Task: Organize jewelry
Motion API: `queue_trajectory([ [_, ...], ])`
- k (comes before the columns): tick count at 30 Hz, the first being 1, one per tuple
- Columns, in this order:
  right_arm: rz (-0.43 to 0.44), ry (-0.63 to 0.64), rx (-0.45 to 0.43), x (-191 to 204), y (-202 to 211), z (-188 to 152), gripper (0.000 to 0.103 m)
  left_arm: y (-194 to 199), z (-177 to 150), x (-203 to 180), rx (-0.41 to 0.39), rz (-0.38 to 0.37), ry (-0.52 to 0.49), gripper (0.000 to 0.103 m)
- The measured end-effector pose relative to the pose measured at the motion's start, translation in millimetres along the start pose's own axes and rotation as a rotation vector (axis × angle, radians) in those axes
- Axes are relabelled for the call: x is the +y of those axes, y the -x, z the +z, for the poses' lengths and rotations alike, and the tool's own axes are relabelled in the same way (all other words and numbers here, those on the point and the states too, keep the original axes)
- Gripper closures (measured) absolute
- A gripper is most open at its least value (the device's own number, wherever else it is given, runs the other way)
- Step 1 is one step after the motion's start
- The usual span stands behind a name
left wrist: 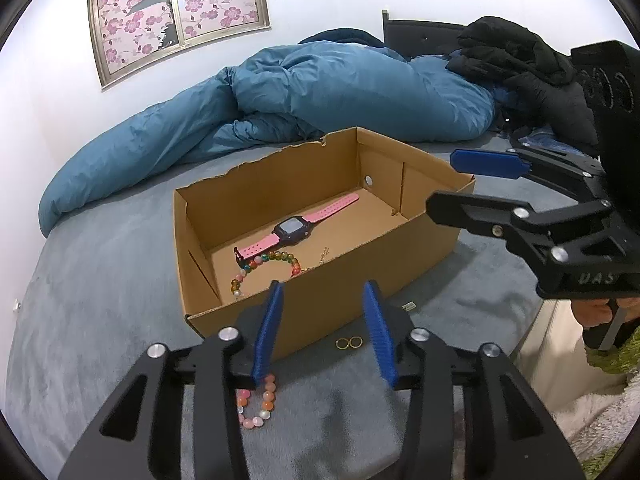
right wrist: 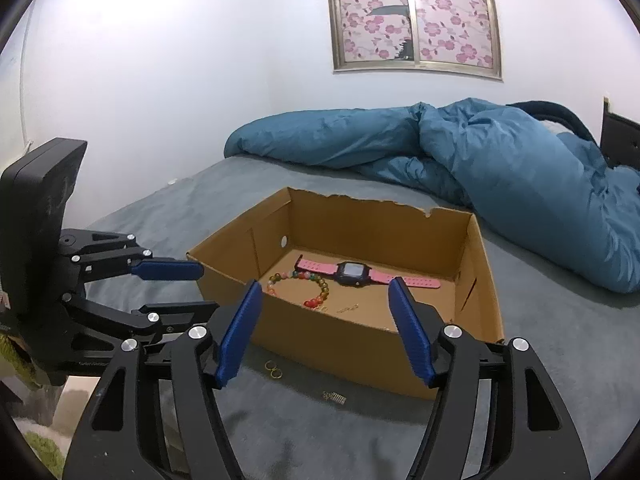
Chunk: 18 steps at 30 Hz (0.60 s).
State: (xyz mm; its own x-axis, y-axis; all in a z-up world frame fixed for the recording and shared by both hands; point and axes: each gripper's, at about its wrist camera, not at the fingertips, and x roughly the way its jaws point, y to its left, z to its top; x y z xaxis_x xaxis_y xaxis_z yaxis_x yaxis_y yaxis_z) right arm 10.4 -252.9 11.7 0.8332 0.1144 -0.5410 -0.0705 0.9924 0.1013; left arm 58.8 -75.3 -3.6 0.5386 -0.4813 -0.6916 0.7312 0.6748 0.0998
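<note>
An open cardboard box (left wrist: 400, 256) (right wrist: 352, 344) sits on the grey bed. Inside it lie a pink watch (left wrist: 294, 232) (right wrist: 354, 273), a multicoloured bead bracelet (left wrist: 264, 264) (right wrist: 322, 292) and a thin gold chain (left wrist: 324, 254). On the bed in front of the box lie two gold rings (left wrist: 349, 343) (right wrist: 274, 369), a small metal piece (left wrist: 408, 306) (right wrist: 335, 397) and a pink-orange bead bracelet (left wrist: 260, 404). My left gripper (left wrist: 324, 312) (right wrist: 206, 288) is open above the rings and the pink-orange bracelet, holding nothing. My right gripper (right wrist: 324, 300) (left wrist: 444, 182) is open by the box's near rim, also holding nothing.
A rumpled blue duvet (left wrist: 320, 92) (right wrist: 500, 168) lies behind the box. Dark clothes (left wrist: 520, 68) are piled at the headboard. The bed edge (left wrist: 532, 332) drops off to the right, where a hand (left wrist: 596, 312) holds the right gripper. A white wall with a window stands behind.
</note>
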Motion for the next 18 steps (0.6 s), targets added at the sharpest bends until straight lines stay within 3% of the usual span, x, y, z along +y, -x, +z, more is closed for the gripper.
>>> queue_trajectory([
  [8,0.008,0.014,0.020,5.1,0.3,-7.1,0.037,-3.3,-5.3,-2.6,0.016,0.011,-0.011,0.051],
  [18,0.009,0.016,0.040,5.8,0.0,-14.6,0.037,-5.9,-11.9,-2.2,0.030,0.027,-0.008,0.047],
])
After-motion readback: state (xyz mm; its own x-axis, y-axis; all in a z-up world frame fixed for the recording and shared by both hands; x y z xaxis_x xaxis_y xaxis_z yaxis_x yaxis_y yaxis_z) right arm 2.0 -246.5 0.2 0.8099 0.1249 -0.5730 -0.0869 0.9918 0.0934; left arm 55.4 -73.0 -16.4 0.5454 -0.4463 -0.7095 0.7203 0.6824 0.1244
